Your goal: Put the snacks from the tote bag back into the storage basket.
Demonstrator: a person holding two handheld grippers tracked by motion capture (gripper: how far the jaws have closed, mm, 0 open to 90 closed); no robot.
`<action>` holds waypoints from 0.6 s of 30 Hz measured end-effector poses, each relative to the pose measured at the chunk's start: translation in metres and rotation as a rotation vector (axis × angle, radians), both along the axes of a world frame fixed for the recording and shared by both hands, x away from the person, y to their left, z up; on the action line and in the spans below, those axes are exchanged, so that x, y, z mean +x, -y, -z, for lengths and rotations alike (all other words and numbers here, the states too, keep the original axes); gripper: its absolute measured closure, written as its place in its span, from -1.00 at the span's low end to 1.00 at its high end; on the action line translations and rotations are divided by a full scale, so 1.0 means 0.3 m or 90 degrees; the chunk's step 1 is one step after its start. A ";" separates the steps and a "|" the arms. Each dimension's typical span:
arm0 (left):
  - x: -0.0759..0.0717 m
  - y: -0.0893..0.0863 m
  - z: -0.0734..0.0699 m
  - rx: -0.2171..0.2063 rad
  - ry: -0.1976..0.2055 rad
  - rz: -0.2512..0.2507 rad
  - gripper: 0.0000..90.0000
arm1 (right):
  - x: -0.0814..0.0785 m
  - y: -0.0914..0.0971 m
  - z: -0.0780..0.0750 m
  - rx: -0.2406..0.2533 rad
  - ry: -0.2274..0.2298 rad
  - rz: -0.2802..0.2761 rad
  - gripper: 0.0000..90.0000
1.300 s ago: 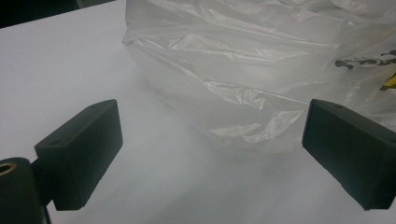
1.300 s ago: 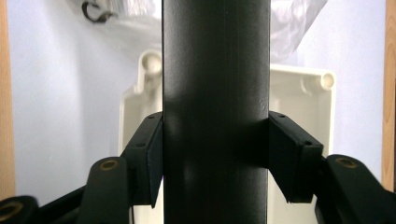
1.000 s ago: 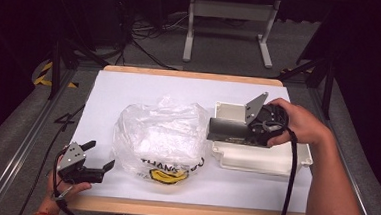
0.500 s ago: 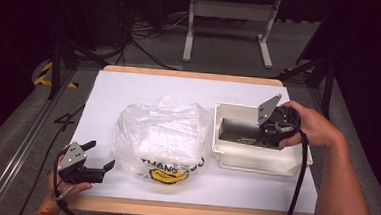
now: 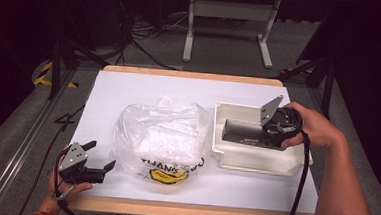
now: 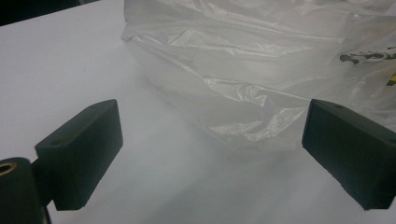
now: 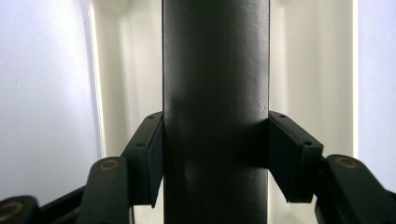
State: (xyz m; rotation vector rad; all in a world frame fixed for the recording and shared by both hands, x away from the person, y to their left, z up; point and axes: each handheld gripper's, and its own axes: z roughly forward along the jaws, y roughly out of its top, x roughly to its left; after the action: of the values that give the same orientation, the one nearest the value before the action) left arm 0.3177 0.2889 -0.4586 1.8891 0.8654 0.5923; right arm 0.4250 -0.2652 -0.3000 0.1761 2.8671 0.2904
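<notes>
My right gripper (image 5: 263,134) is shut on a long dark grey box (image 5: 242,132), held level and lengthwise just over the white tray (image 5: 255,164) at the table's right. In the right gripper view the pads (image 7: 152,156) press both sides of the box (image 7: 215,70), with the tray's pale walls (image 7: 119,74) beneath it. A crumpled clear plastic bag (image 5: 159,135) with black and yellow print lies mid-table. My left gripper (image 5: 101,155) rests near the front left corner, open, with nothing between its fingers. In its own view the left gripper (image 6: 210,154) points at the bag (image 6: 243,60).
White paper covers the table (image 5: 144,89), and a wooden edge (image 5: 182,209) runs along the front. Behind the table a metal stand (image 5: 228,24) and cables lie on the dark floor. A black cable (image 5: 302,179) trails from the right gripper along the forearm.
The right hand has carried the dark box a little to the right and lower, over the tray. The left gripper and the bag have stayed put.
</notes>
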 end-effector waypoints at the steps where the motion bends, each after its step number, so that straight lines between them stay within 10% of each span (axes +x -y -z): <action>1: 0.000 0.000 0.000 -0.001 -0.001 0.000 -0.87 | 0.000 0.001 0.003 -0.001 -0.005 0.001 -0.04; 18: 0.001 0.002 0.000 0.005 -0.003 0.001 -0.87 | 0.021 0.011 0.080 -0.026 -0.023 0.008 -0.04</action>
State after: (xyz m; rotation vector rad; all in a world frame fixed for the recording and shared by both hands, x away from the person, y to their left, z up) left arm 0.3181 0.2884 -0.4586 1.8980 0.8659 0.5920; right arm 0.4312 -0.2685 -0.3241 0.1925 2.9039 0.2294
